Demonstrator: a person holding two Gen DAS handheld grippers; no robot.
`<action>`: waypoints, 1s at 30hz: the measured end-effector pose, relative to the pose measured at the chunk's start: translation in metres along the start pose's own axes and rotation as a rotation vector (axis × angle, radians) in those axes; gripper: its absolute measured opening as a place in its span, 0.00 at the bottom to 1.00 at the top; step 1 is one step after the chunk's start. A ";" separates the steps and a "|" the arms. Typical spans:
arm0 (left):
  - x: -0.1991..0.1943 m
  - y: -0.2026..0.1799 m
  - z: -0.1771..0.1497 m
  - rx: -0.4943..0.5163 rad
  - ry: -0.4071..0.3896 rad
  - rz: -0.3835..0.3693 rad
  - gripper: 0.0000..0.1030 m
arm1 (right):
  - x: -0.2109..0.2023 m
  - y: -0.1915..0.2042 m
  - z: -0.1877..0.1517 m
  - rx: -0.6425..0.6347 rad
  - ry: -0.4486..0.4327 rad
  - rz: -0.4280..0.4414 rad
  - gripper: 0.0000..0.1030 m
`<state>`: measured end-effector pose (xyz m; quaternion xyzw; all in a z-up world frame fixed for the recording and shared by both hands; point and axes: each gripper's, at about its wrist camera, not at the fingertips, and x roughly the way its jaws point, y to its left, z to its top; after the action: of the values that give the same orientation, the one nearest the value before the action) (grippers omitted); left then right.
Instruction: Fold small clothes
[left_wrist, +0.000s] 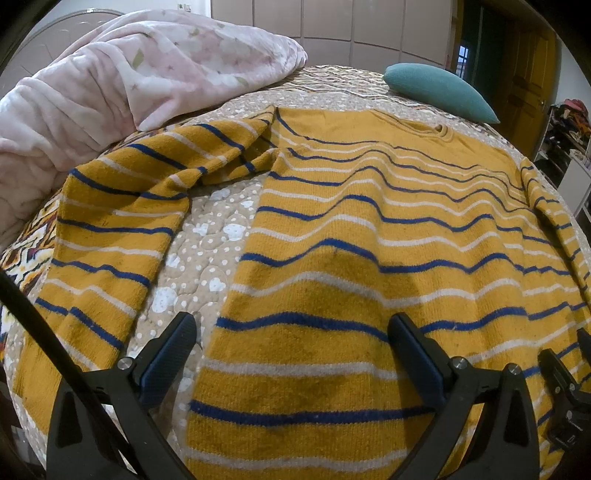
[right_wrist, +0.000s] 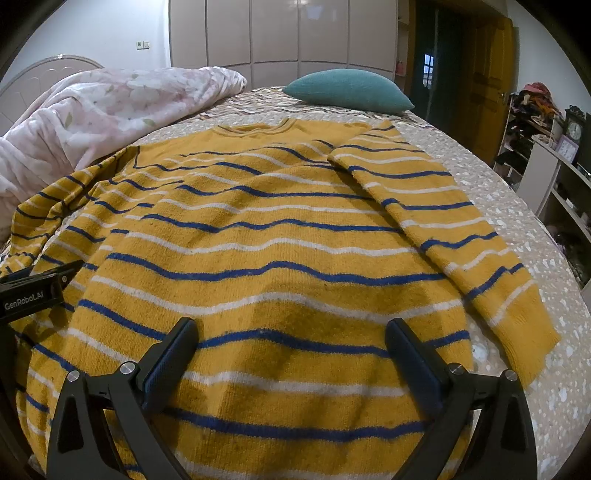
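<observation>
A mustard-yellow sweater (left_wrist: 369, 236) (right_wrist: 266, 236) with blue and white stripes lies flat on the bed, neckline (right_wrist: 255, 127) at the far end. Its left sleeve (left_wrist: 110, 236) spreads out to the side and bends toward me. The right sleeve (right_wrist: 443, 229) lies straight down beside the body. My left gripper (left_wrist: 291, 332) hovers open over the hem's left part, one finger above the bedspread. Over the lower middle of the sweater my right gripper (right_wrist: 291, 332) stands open, holding nothing. The other gripper's body (right_wrist: 33, 291) shows at the left edge of the right wrist view.
A crumpled pink floral blanket (left_wrist: 122, 81) (right_wrist: 103, 110) is heaped at the far left of the bed. A teal cushion (left_wrist: 439, 88) (right_wrist: 347, 90) sits at the far end. The beige dotted bedspread (right_wrist: 535, 266) shows to the right; shelves (right_wrist: 554, 192) stand beyond the bed edge.
</observation>
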<state>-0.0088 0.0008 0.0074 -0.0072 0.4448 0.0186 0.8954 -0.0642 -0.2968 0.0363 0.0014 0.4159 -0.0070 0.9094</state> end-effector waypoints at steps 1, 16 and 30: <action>0.000 0.000 0.000 0.003 -0.001 0.004 1.00 | 0.001 0.000 0.003 -0.005 0.023 0.004 0.99; -0.002 -0.001 -0.002 0.020 -0.013 0.025 1.00 | 0.045 -0.008 0.053 0.012 0.135 -0.017 1.00; -0.040 -0.003 -0.049 0.099 -0.022 0.014 1.00 | -0.017 -0.015 -0.016 0.007 0.161 0.084 1.00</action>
<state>-0.0717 -0.0049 0.0096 0.0402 0.4352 0.0029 0.8994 -0.0873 -0.3115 0.0388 0.0225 0.4872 0.0296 0.8725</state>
